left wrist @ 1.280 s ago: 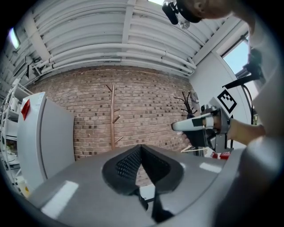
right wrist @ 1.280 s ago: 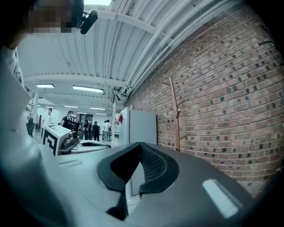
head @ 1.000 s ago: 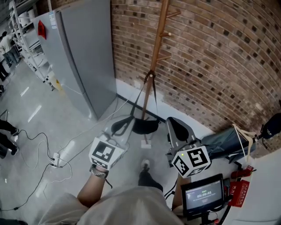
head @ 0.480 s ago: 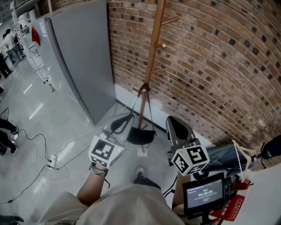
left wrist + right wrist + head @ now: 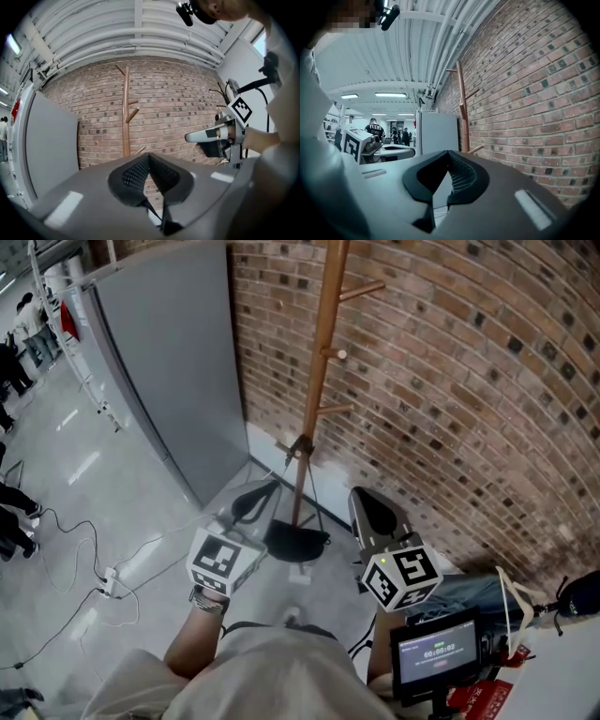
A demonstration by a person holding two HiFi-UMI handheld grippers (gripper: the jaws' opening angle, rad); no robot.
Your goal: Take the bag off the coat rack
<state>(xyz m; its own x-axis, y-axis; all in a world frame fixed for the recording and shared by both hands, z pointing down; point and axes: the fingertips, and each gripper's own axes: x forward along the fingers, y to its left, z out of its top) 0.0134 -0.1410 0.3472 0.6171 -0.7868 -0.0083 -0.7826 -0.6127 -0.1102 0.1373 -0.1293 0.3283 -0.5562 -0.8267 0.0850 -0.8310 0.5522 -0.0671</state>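
**Brick-wall corner: bag hangs low on the rack, both tools shut and empty**

Brick wall (image 5: 469,381) behind, pale polished floor (image 5: 122,493) below, grey cabinet (image 5: 169,362) standing to the left of the coat rack (image 5: 323,352). The rack is a bare wooden pole with short pegs, close against the wall.

- Bag (image 5: 298,542): black, down near the rack's foot. It hangs by thin straps (image 5: 302,451) caught low on the pole. Straps run up nearly along the pole, so the long axis is close to upright.
- Left tool (image 5: 255,501): jaws together, nothing between them. Left of the rack, pointed toward it. In the left gripper view the pole stands ahead, a little left of the jaw line.
- Right tool (image 5: 370,502): jaws together, empty. Right of the rack, apart from pole and bag.

Judgement: approach only, no contact yet. The tools flank the rack, with the bag ahead of and below both. The left tool looks slightly nearer, though height is hard to read from above. The straps must rise clear of their hanging point, so lift up, then away from the pole.
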